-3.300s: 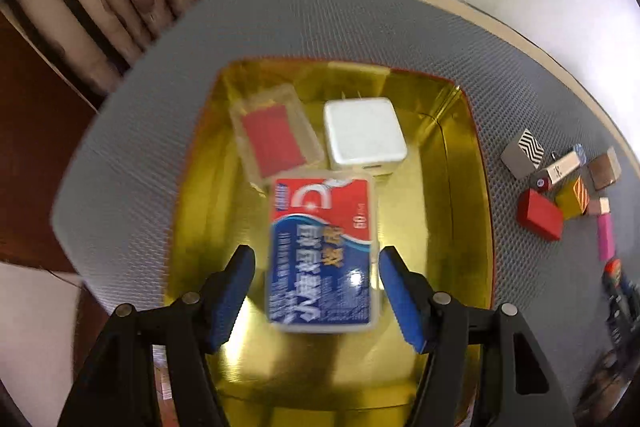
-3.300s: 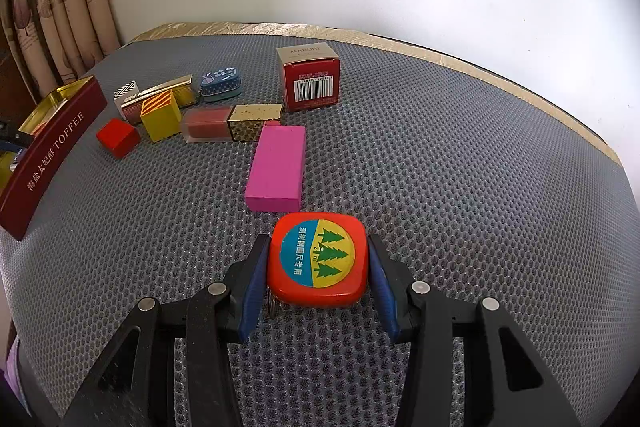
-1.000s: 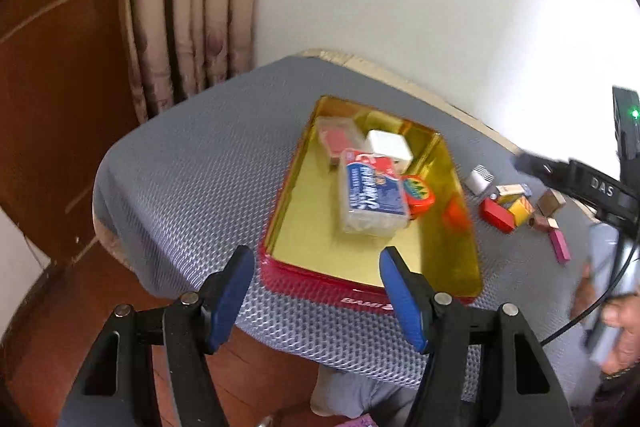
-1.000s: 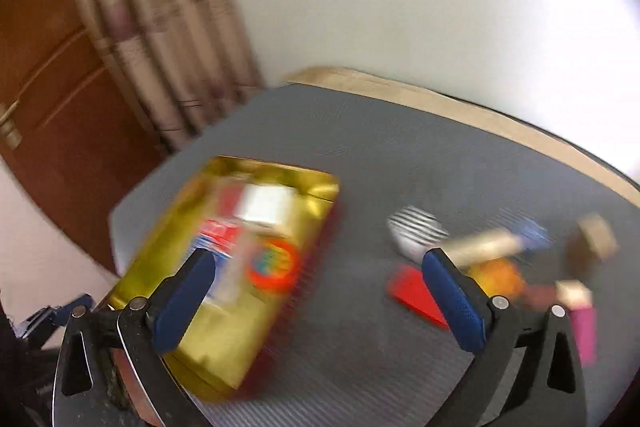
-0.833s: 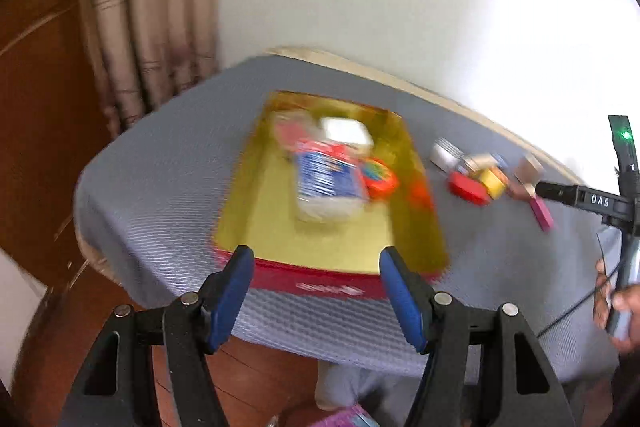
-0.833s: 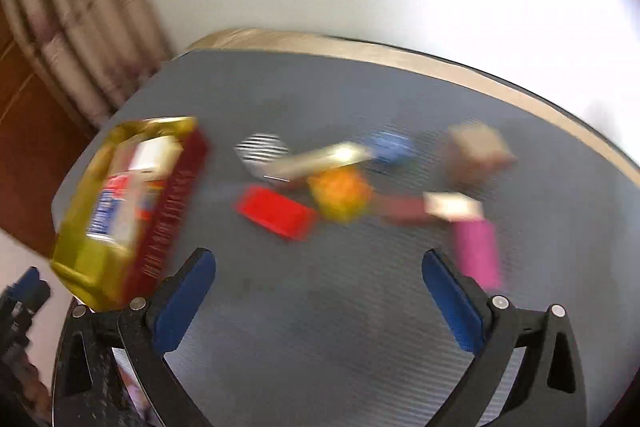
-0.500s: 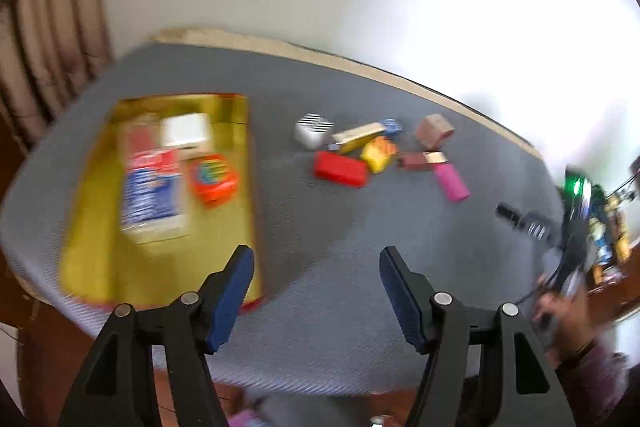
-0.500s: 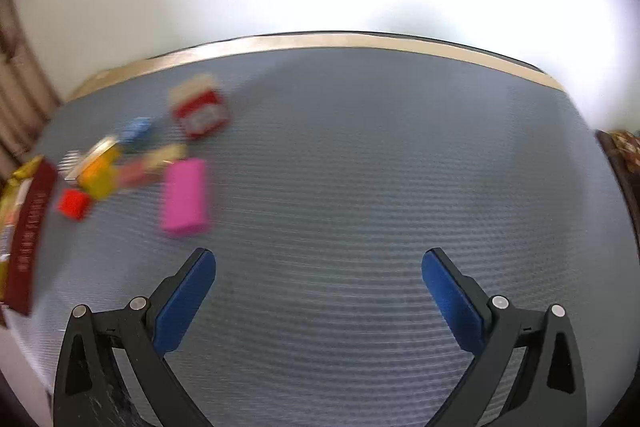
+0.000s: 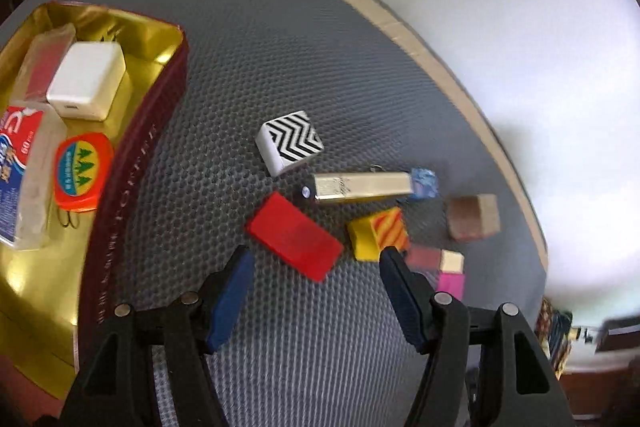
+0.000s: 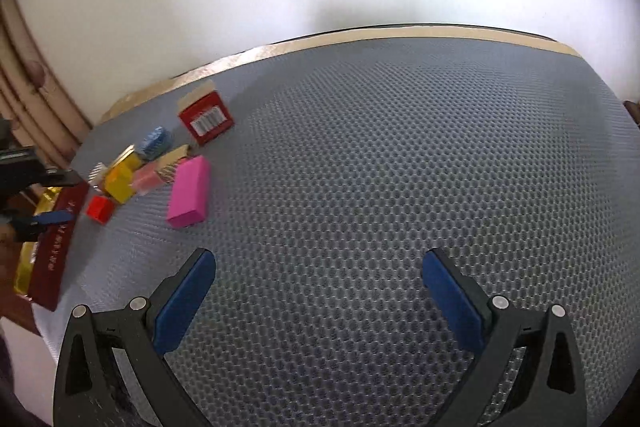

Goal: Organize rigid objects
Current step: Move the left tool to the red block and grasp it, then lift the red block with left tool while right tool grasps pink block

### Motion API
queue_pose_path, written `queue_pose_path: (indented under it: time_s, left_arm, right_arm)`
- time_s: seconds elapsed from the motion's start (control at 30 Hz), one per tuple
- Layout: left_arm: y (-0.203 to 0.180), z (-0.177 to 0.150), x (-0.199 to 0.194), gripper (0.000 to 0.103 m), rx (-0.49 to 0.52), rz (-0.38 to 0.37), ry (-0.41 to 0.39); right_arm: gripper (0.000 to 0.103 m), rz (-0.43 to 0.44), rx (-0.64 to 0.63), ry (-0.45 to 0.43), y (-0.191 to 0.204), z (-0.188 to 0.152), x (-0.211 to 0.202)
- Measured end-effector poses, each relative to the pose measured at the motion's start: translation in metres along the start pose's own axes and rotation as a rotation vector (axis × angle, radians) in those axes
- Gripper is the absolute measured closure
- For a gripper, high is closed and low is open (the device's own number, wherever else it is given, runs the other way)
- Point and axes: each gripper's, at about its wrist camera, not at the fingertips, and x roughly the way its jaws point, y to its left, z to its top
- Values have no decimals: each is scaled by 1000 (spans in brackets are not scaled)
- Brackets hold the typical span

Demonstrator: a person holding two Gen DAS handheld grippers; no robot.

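My left gripper (image 9: 316,261) is open and hangs just above a red block (image 9: 294,236), which lies beyond its fingertips on the grey mat. A gold tin (image 9: 136,163) at the left holds a white box (image 9: 86,81), an orange tape measure (image 9: 82,171) and a blue-and-red box (image 9: 16,163). Loose pieces lie past the red block: a zigzag-patterned box (image 9: 290,143), a gold bar (image 9: 362,185), a yellow striped block (image 9: 378,233). My right gripper (image 10: 316,267) stands open and empty over bare mat, with a pink block (image 10: 189,191) far to its left.
A red barcode box (image 10: 206,117) and a blue piece (image 10: 154,143) sit near the mat's far edge (image 10: 360,35). The tin's dark red wall (image 10: 56,247) lies at the left in the right wrist view. A white wall rises behind the table.
My left gripper swung right from the tin and dropped close over the loose blocks. My right gripper swept right, away from the tin, and settled over bare mat. Both stayed open.
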Motion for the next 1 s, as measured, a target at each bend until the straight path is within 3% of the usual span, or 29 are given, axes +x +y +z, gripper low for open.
queue_pose_path:
  time_s: [0.37, 0.4, 0.47, 0.53, 0.73, 0.87, 0.93, 1.0]
  left_arm:
    - [-7, 4, 34, 37, -75, 136, 17]
    - [-10, 4, 35, 41, -73, 155, 13]
    - [-12, 3, 34, 62, -64, 197, 0]
    - [-10, 2, 32, 69, -59, 177, 0]
    - [-2, -19, 21, 70, 19, 130, 8]
    - [-4, -44, 4, 70, 118, 105, -17]
    - [-3, -53, -7, 70, 149, 91, -30]
    - [-1, -63, -19, 92, 181, 81, -45]
  right_arm:
    - [0, 91, 42, -1, -25, -3, -17]
    - [0, 94, 41, 0, -27, -3, -19]
    - [0, 94, 43, -1, -27, -2, -20]
    - [0, 95, 43, 0, -28, -1, -20]
    - [0, 85, 33, 5, -25, -1, -20]
    - [0, 58, -90, 3, 7, -2, -22]
    - [0, 98, -126, 2, 23, -1, -23]
    - [0, 130, -152, 18, 39, 3, -20]
